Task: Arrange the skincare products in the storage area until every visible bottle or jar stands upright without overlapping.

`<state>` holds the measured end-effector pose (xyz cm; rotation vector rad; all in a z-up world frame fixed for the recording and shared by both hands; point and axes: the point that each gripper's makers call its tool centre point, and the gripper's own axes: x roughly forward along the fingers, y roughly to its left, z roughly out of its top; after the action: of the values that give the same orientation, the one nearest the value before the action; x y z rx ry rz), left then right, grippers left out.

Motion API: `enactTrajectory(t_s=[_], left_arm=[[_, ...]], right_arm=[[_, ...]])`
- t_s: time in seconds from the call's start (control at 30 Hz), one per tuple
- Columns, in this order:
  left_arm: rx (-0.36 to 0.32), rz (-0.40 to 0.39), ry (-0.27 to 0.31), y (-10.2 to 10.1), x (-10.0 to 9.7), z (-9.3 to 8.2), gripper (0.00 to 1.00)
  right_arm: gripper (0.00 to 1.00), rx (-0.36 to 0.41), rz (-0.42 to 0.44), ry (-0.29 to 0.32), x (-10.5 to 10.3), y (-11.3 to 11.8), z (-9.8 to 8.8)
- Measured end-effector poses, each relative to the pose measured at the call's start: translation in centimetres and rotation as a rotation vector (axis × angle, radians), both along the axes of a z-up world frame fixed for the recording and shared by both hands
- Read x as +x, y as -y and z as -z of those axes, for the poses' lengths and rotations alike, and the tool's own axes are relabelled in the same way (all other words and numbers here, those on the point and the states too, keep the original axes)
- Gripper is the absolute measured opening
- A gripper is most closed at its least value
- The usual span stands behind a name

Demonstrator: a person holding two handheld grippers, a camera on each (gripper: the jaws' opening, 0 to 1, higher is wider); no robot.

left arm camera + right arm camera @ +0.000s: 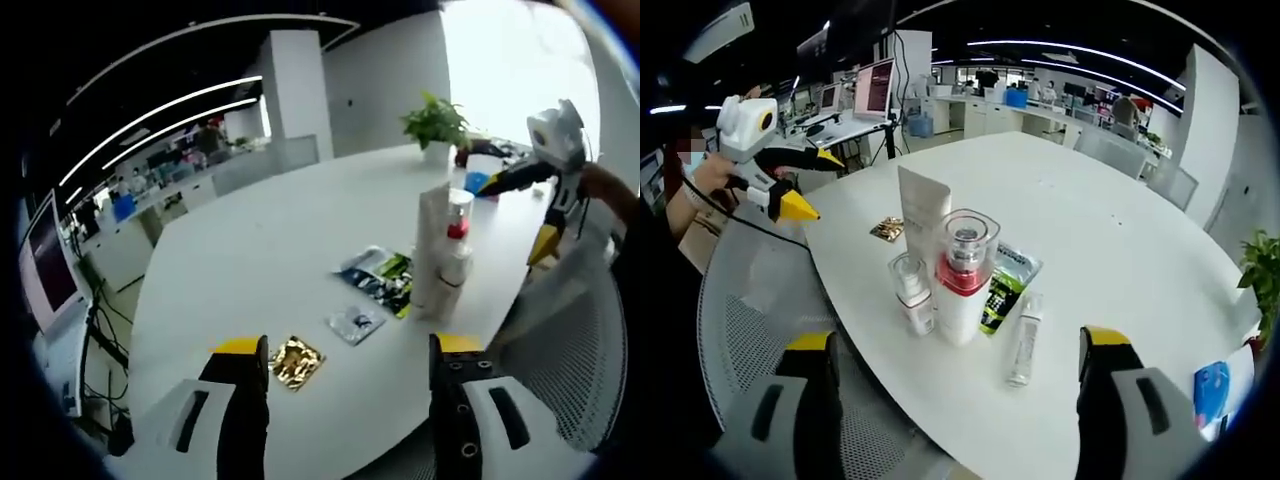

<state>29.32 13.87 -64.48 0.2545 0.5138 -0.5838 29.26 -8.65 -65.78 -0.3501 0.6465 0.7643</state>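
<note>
- A slim clear bottle [1024,340] lies flat on the white desk [1110,230], just beside the standing cluster and touching or nearly touching the green sachet [1005,283]; judging by the task, this is the one item not yet upright
- Beside it stand a tall white pump bottle [962,285] with a red collar, a small clear bottle [912,293] and a white tube [924,212], close together near the desk edge
- Risk: the cluster is tight and close to the edge, so a reach for the lying bottle could nudge the pump bottle over or push the small one off the desk; the slim bottle itself will likely tip easily once stood up
- A gold sachet [296,361] and a pale sachet [356,323] lie flat farther along
- The right gripper [960,400] hovers short of the desk, fingers wide apart and empty, the lying bottle ahead between them
- The left gripper [350,400] hangs off the desk edge, well apart from the cluster, fingers spread and empty
</note>
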Motion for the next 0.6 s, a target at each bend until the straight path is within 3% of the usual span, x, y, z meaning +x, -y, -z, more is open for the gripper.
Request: enactTrajectory(t_s=[0.3, 0.43, 0.6], left_arm=[[0.003, 0.035, 0.006, 0.6, 0.2, -0.2, 0.54], [0.006, -0.009, 0.033, 0.1, 1.0, -0.6, 0.73], [-0.009, 0.004, 0.03, 0.3, 1.0, -0.7, 0.68]], right_arm=[[1.0, -0.018, -0.002, -0.008, 1.0, 0.4, 1.0], [0.99, -0.045, 0.0, -0.026, 1.5, 1.0, 1.7], [0.89, -0.053, 0.013, -0.069, 2.2, 1.7, 2.8]])
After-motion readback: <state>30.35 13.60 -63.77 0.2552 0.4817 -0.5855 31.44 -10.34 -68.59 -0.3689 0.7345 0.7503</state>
